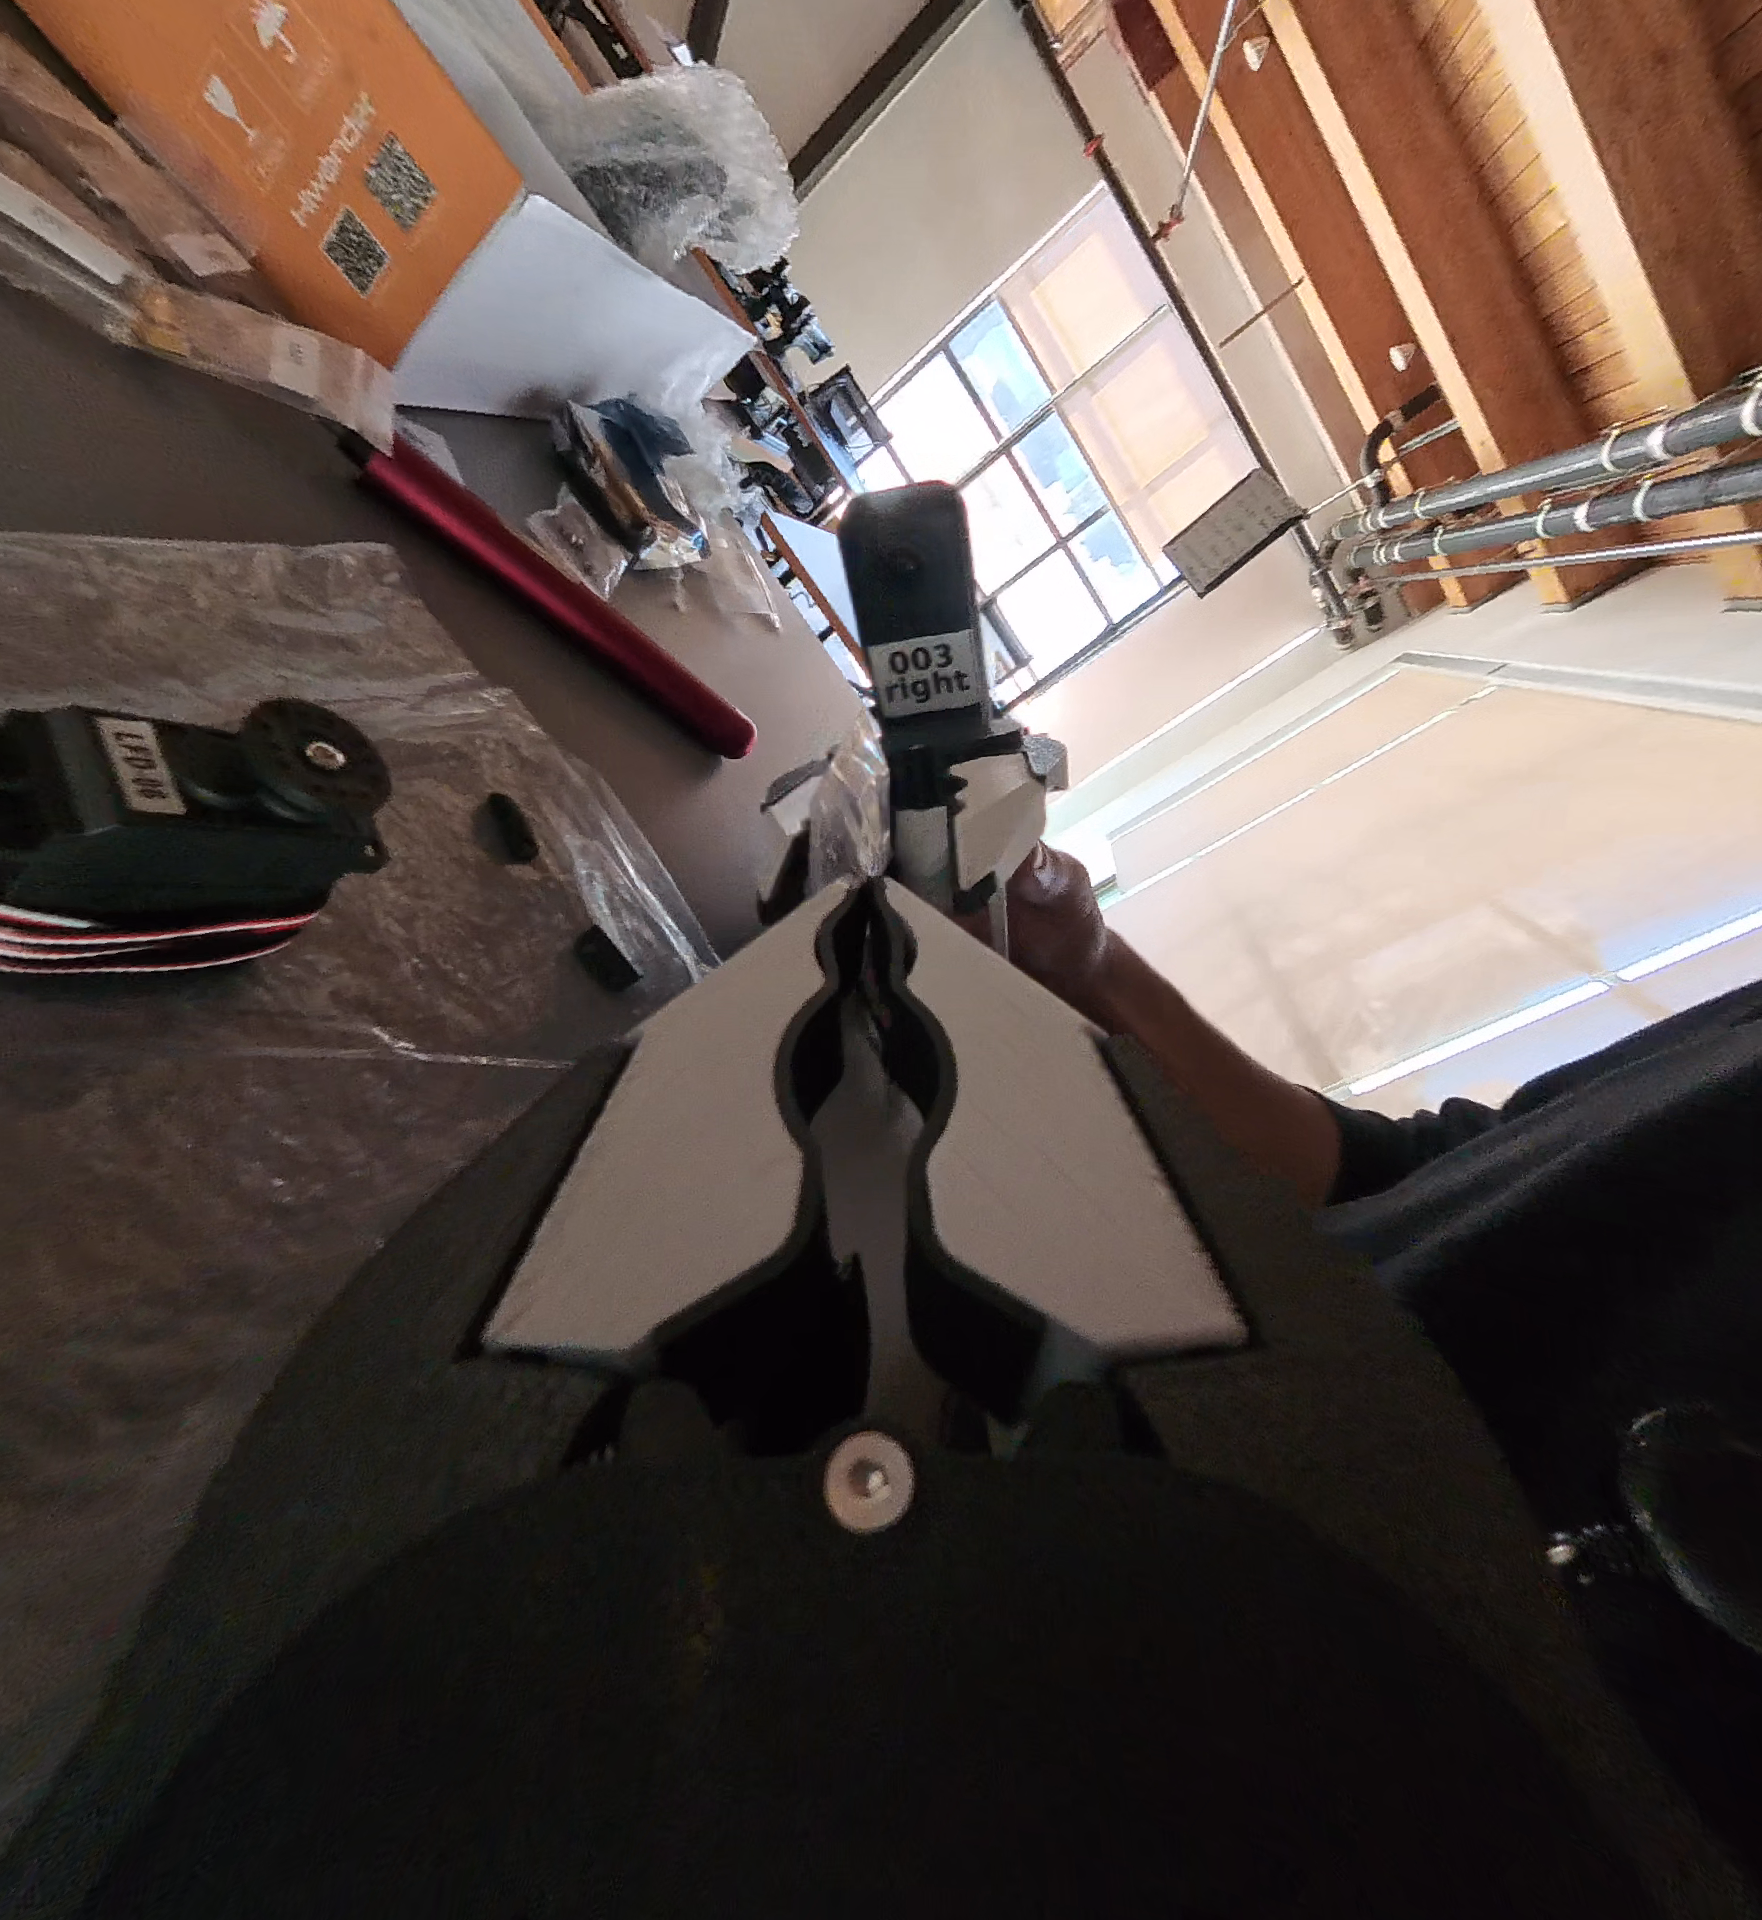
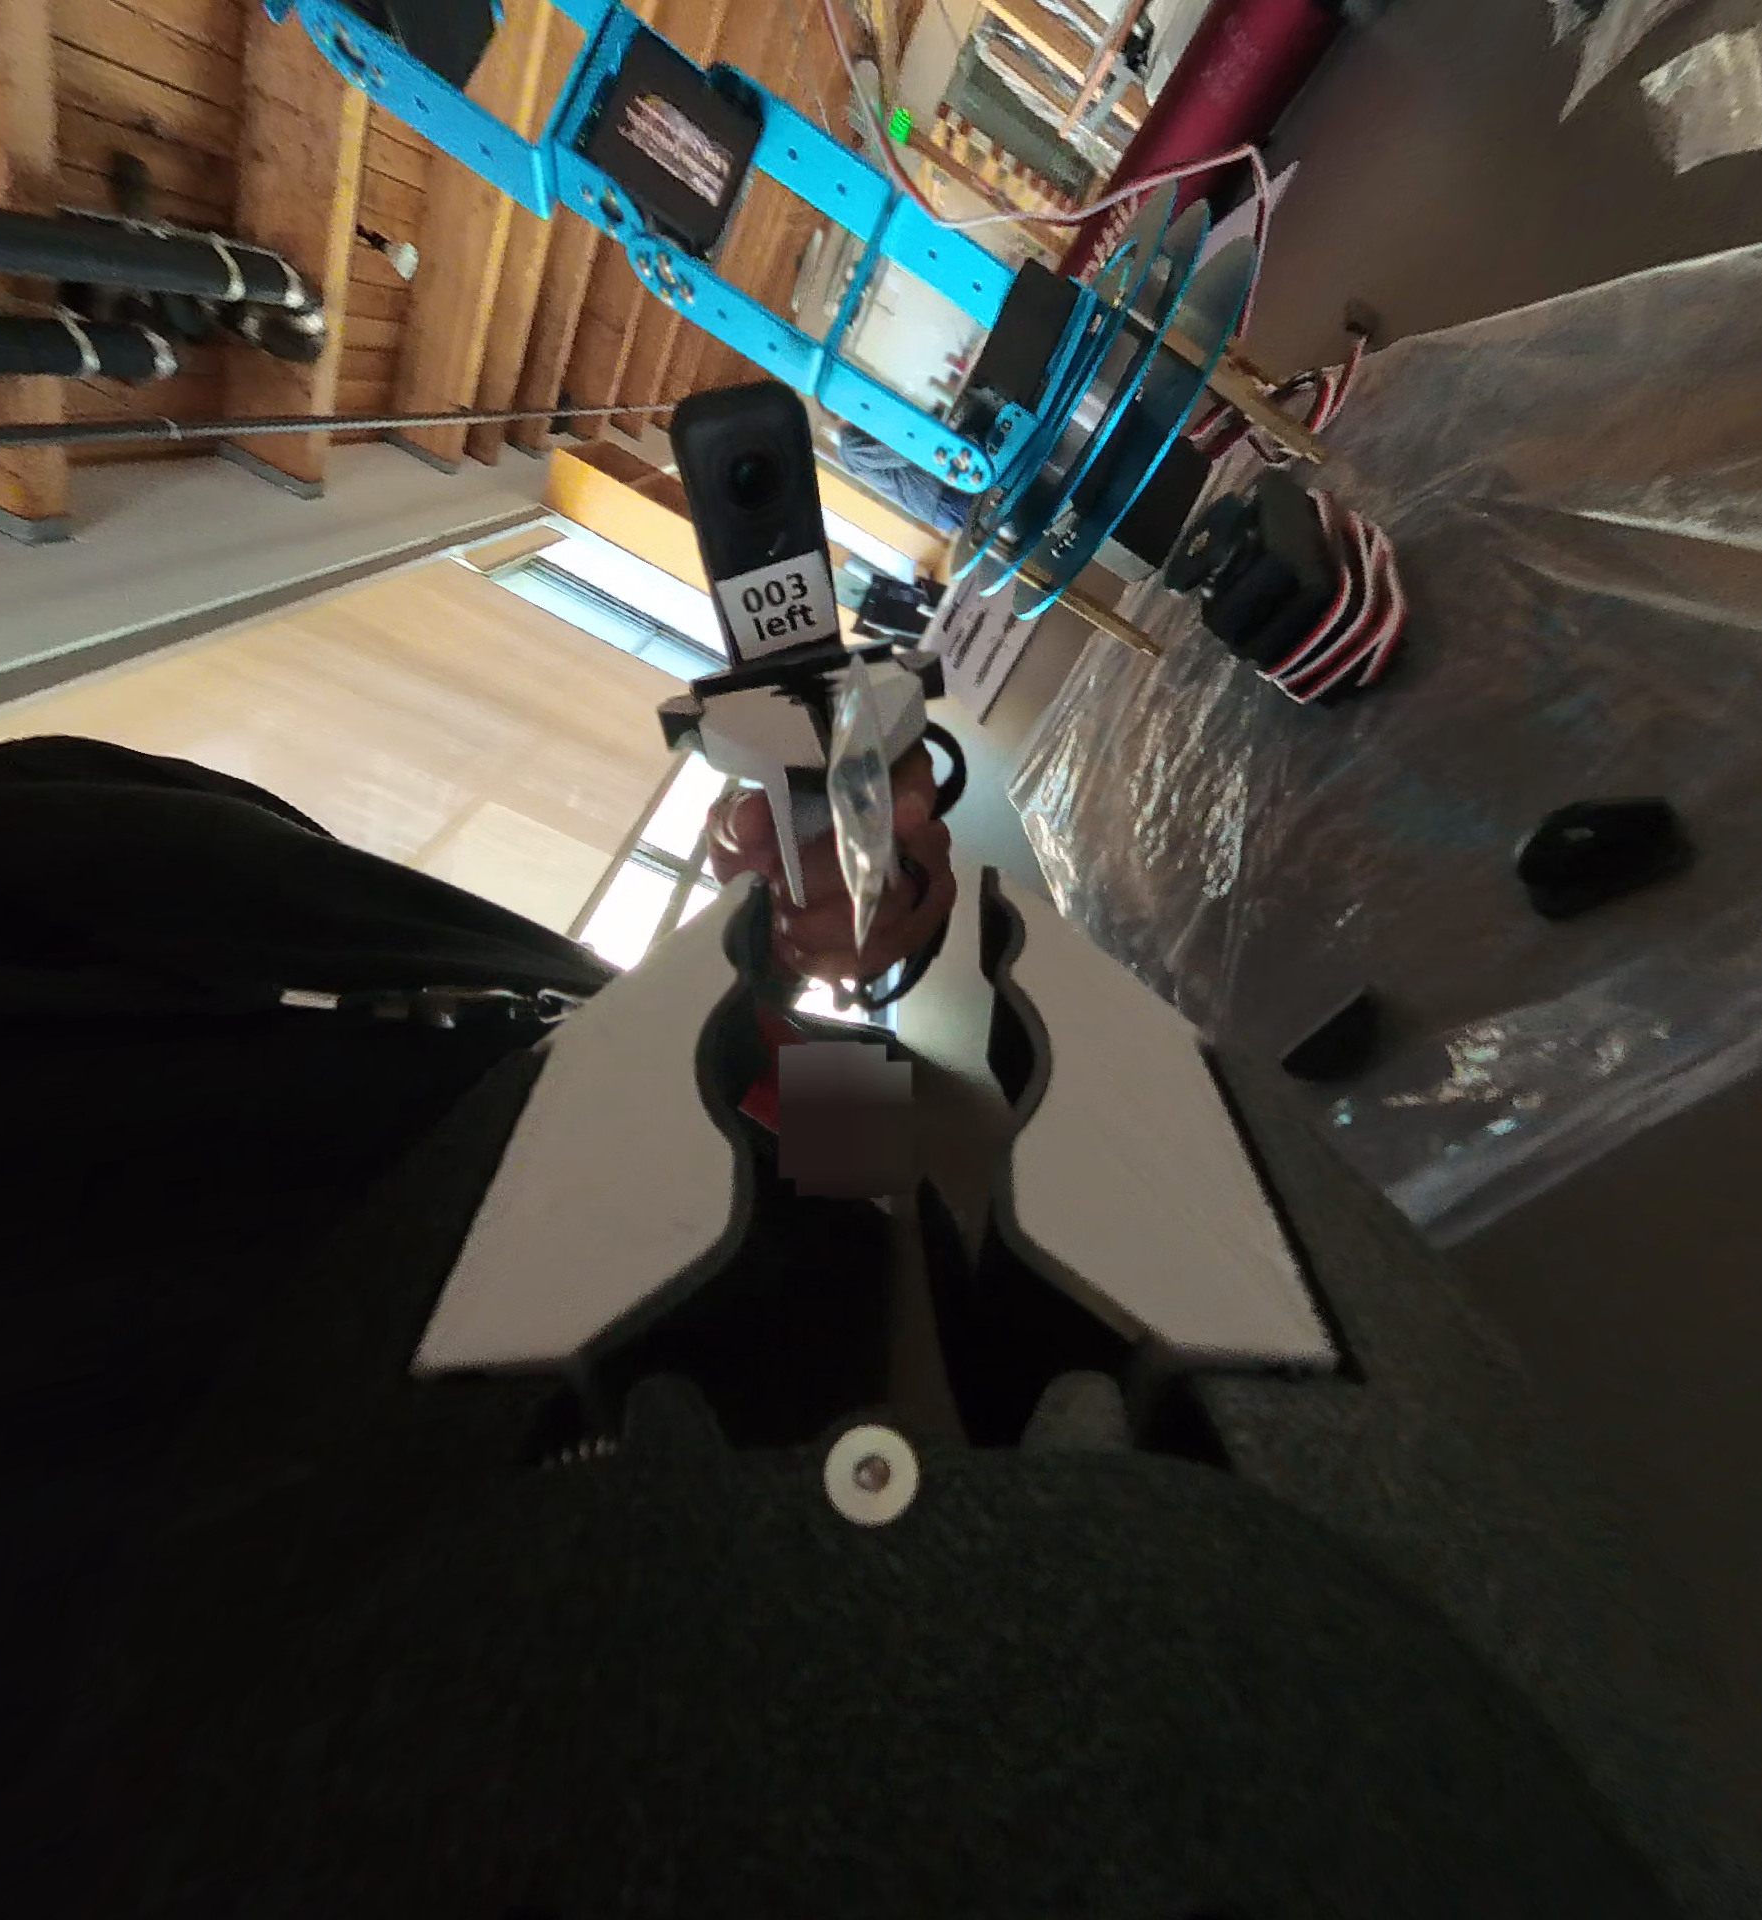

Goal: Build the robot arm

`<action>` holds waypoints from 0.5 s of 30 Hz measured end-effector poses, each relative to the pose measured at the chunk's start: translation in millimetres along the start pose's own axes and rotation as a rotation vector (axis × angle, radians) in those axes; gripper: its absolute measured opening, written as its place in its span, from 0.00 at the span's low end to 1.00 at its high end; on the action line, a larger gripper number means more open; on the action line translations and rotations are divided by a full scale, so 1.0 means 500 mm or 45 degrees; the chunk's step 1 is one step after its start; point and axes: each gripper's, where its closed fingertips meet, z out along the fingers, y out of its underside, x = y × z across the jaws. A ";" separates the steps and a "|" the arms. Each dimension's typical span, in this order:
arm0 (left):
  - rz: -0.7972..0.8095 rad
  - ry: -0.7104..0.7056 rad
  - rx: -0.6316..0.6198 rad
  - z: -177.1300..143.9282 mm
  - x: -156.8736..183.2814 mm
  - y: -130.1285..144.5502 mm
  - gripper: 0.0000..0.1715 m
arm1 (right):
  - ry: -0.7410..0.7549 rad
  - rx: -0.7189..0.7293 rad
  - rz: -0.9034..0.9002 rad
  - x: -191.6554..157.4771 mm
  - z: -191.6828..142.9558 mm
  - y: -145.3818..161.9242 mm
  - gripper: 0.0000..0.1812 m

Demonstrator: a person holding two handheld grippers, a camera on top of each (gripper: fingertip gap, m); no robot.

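Note:
My left gripper (image 1: pixel 872 891) is shut, and a small clear plastic bag (image 1: pixel 844 816) sticks out from its fingertips. In the right wrist view the same bag (image 2: pixel 861 821) shows edge-on, pinched in the left gripper's fingers (image 2: pixel 792 831) and held up in the air. My right gripper (image 2: pixel 869 883) is open and faces the left one, with the bag's free end just in front of its spread fingertips and nothing between its pads. It also shows open in the left wrist view (image 1: pixel 892 821), held by a hand (image 1: pixel 1059 914).
A black servo (image 1: pixel 129 810) with red, white and black wires lies on a clear plastic sheet (image 1: pixel 233 1039) with small black parts (image 1: pixel 508 828). A red tube (image 1: pixel 565 603) and an orange box (image 1: pixel 285 156) lie beyond. A blue robot arm (image 2: pixel 752 260) stands on the table. Less than 4 cm separates the two grippers' tips.

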 end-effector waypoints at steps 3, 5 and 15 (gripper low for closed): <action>-0.003 0.005 -0.028 0.010 0.002 0.009 0.00 | -0.043 -0.004 -0.012 -0.009 0.019 -0.001 0.11; 0.004 0.002 -0.040 0.014 0.003 0.013 0.00 | -0.026 0.007 -0.022 -0.006 0.025 -0.003 0.02; 0.058 -0.210 -0.110 -0.023 -0.040 0.048 0.08 | 0.218 -0.020 0.035 0.055 0.003 0.011 0.02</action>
